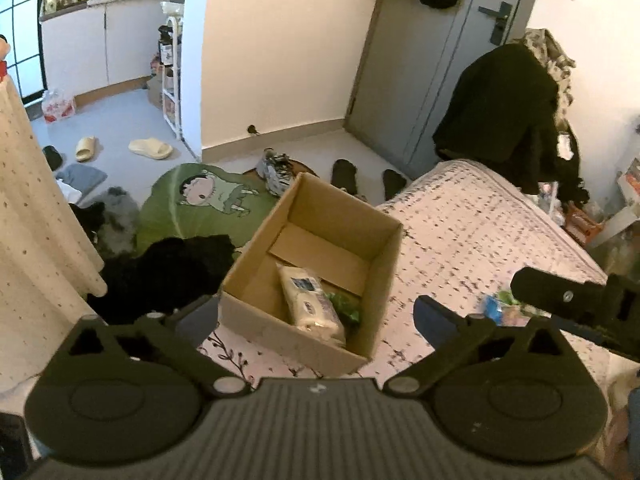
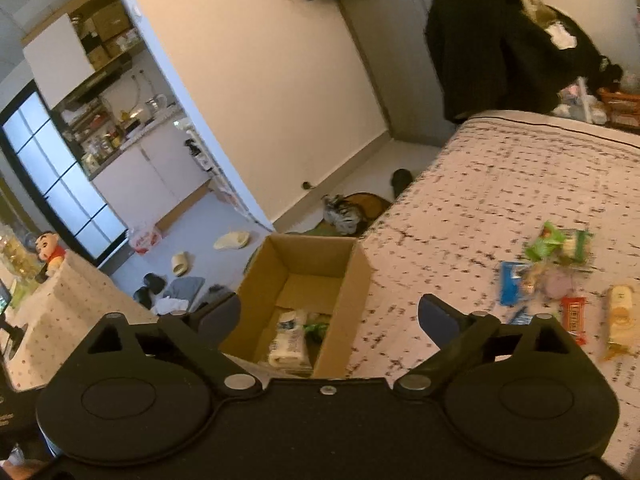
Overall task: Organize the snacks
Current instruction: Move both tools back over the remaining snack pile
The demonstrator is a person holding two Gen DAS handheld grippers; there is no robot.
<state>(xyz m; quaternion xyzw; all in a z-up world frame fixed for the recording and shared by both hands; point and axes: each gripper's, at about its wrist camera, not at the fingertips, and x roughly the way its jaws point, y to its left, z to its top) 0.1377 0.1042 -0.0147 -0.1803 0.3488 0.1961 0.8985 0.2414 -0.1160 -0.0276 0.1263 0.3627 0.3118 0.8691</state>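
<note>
Jaws spread, nothing between, both grippers (image 1: 316,312) (image 2: 328,316) | box (image 1: 384,256) overhangs bed (image 1: 480,232) edge | we risk tipping it | loose snacks (image 2: 560,280) at 3 o'clock

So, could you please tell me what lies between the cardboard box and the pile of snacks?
Only bare patterned bedspread between cardboard box and snacks, per the right wrist view.

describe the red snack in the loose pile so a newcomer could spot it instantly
Start at the patterned bed with the open cardboard box at its edge. Right of the box lies a loose snack pile. At its near edge, the red packet lies between a blue wrapper and a pale yellow pack; it is the only red one.
</note>
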